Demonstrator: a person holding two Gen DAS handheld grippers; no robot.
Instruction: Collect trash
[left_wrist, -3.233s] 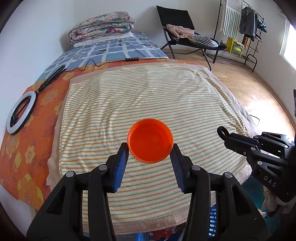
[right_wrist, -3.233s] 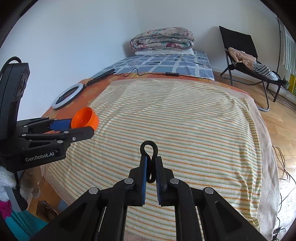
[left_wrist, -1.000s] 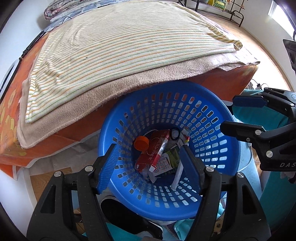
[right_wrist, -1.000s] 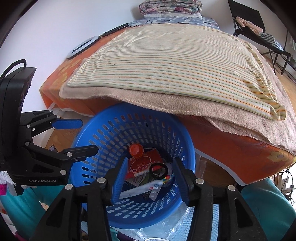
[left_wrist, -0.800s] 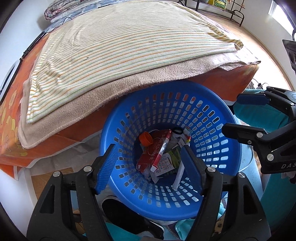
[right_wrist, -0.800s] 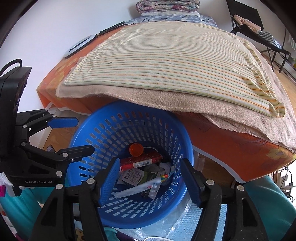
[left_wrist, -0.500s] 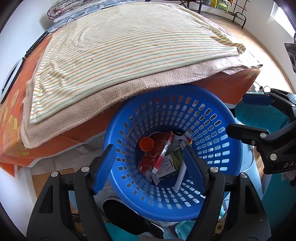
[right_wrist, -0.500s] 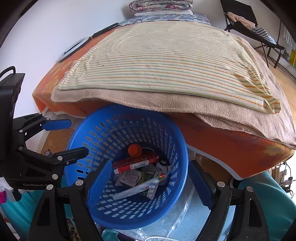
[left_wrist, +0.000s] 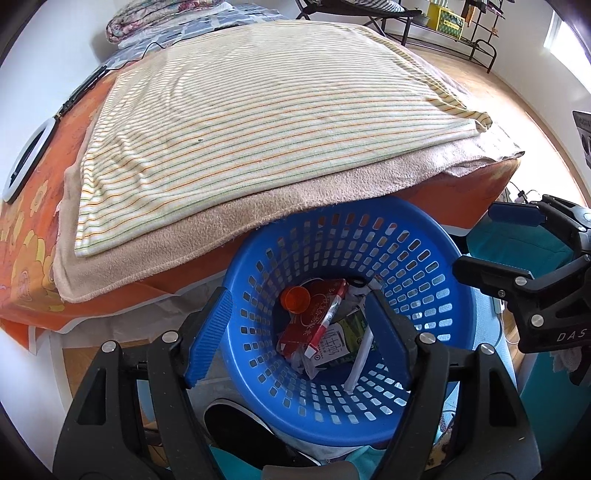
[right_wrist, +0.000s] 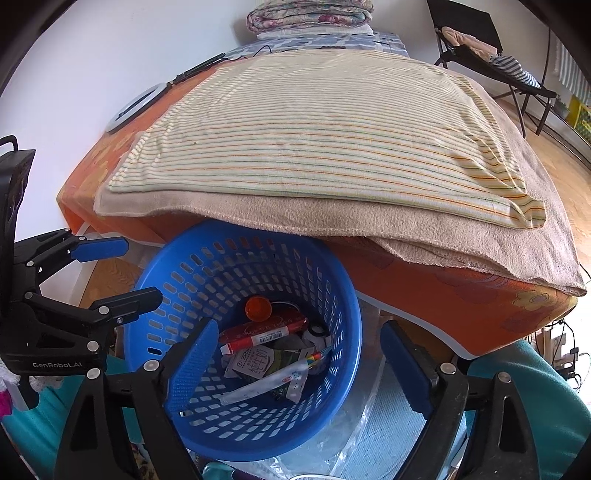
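Both grippers now hang over the blue basket (left_wrist: 458, 295) that stands on the floor against the foot of the bed (left_wrist: 480, 192), and neither carries anything. A few seconds ago the left gripper (left_wrist: 295, 328) was clamped on an orange cap above the striped blanket (left_wrist: 258, 110) and the right gripper (right_wrist: 295, 363) was pinched shut on a small black ring; now the orange cap (left_wrist: 294, 299) lies at the bottom of the basket, next to a red packet (left_wrist: 314, 325), and the black ring (right_wrist: 317, 329) rests among the wrappers just beyond it. A white carton (right_wrist: 251, 363) and a long white wrapper (right_wrist: 266, 386) lie there too. The right gripper's jaws have just been opening and stand wide apart, with nothing between the pads but the view down into the basket; the left gripper's jaws have also eased wider within the last second and are likewise apart and bare. So the drop is done for both pieces: they sit loose in the basket, clear of the pads. The striped blanket and the beige towel (right_wrist: 332, 218) under it show no litter in either view, which suggests the collecting is at or near its end, though parts of the bed and the floor beyond these views cannot be checked. A ring light (right_wrist: 136, 107) lies at the bed's far edge; it does not look like trash.
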